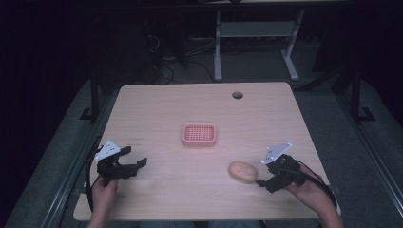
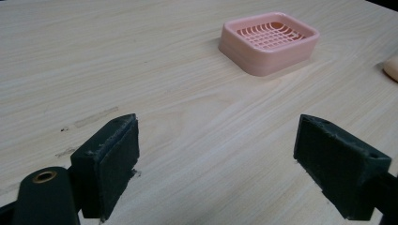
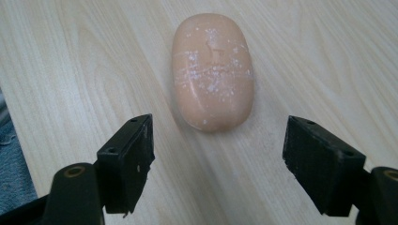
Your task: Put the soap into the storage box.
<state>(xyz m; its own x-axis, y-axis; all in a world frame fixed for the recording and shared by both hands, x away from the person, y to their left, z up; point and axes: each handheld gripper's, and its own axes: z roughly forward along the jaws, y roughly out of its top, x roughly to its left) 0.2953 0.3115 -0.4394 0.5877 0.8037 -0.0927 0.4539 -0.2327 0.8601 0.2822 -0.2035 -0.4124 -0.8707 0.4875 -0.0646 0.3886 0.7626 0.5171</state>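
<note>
The oval peach-coloured bar of soap (image 3: pixel 213 70) lies flat on the pale wood-grain tabletop (image 1: pixel 190 107), in the near right part of it as the high view shows (image 1: pixel 243 172). Its upper face is dusted with whitish specks and bears a faint stamped mark. In the right gripper view its rounded near end points toward the camera and sits just ahead of the gap between the two black jaws, touching neither.

The right gripper (image 3: pixel 218 150) has its jaws spread wide apart, one to each side of the soap's near end, with bare wood between them. In the high view this gripper (image 1: pixel 262 176) is held in the person's right hand (image 1: pixel 311 187) just beside the soap, on its right, and carries a grey three-cornered plate on top.

Farther off, near the middle of the tabletop, stands a pink rectangular plastic soap dish (image 1: pixel 199 134) with a slatted grid floor and nothing in it. It is well apart from the soap.

The left gripper (image 1: pixel 135 159), held in the left hand (image 1: pixel 103 190) at the near left of the tabletop, also has its jaws wide apart over bare wood. In the left gripper view (image 2: pixel 216 154) the pink dish (image 2: pixel 268 41) shows ahead and to the right.

A round dark cable hole (image 1: pixel 237 95) is set near the tabletop's far edge.
</note>
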